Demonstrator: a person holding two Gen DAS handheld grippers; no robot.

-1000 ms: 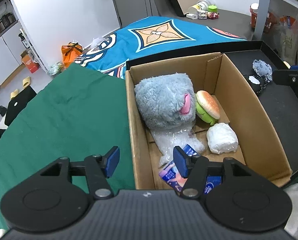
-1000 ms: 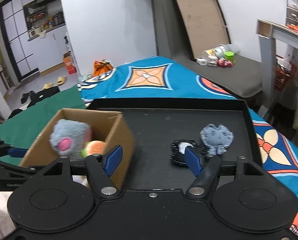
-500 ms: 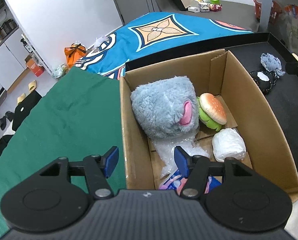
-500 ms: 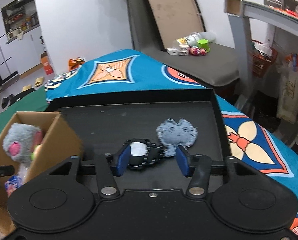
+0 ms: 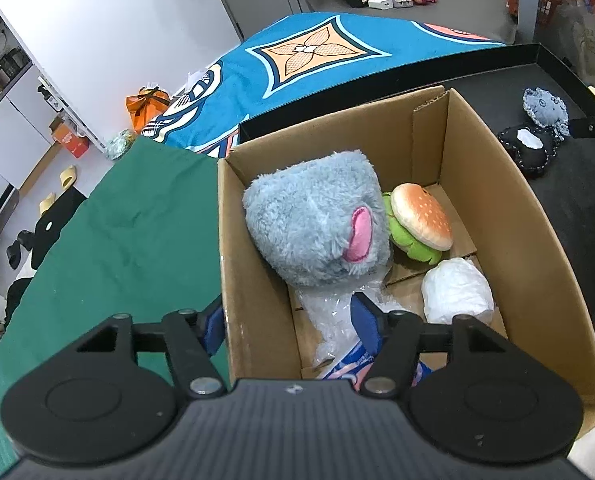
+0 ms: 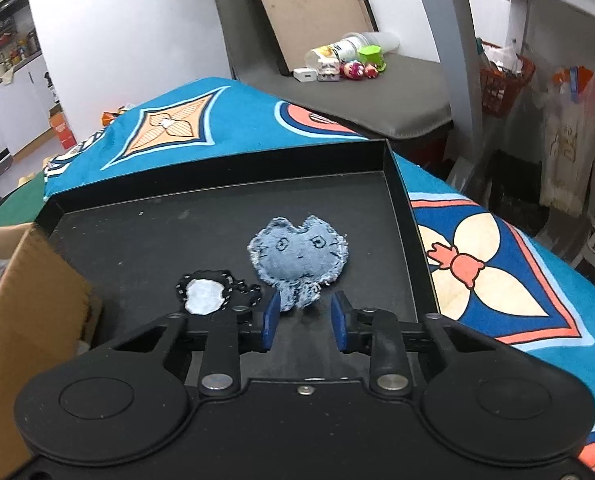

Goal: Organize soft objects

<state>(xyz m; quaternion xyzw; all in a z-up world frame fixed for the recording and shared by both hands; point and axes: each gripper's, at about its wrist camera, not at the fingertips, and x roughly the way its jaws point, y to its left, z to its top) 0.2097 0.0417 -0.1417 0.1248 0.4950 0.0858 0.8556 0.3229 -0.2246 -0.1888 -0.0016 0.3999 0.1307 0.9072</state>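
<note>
A cardboard box (image 5: 253, 320) holds a grey plush (image 5: 313, 220), a burger toy (image 5: 419, 220), a white wrapped bundle (image 5: 455, 292) and a blue-pink packet (image 5: 345, 368). My left gripper (image 5: 289, 324) is open and straddles the box's left wall, right finger inside. On the black tray (image 6: 137, 236) lie a denim plush (image 6: 299, 256) and a black-and-white plush (image 6: 205, 292). My right gripper (image 6: 303, 320) is open, its fingers on either side of the denim plush's lower end. Both plushes also show in the left wrist view, denim (image 5: 545, 104) and black (image 5: 531, 148).
The box (image 6: 29, 308) stands at the tray's left edge on a green cloth (image 5: 117, 240). A blue patterned blanket (image 6: 477, 264) lies beyond and right of the tray. A grey bench (image 6: 377, 92) with small toys stands behind. A metal shelf leg (image 6: 453, 60) rises at right.
My right gripper has moved right and forward, from the black plush to the denim plush, and its jaws have narrowed. My left gripper has lowered over the box's left wall.
</note>
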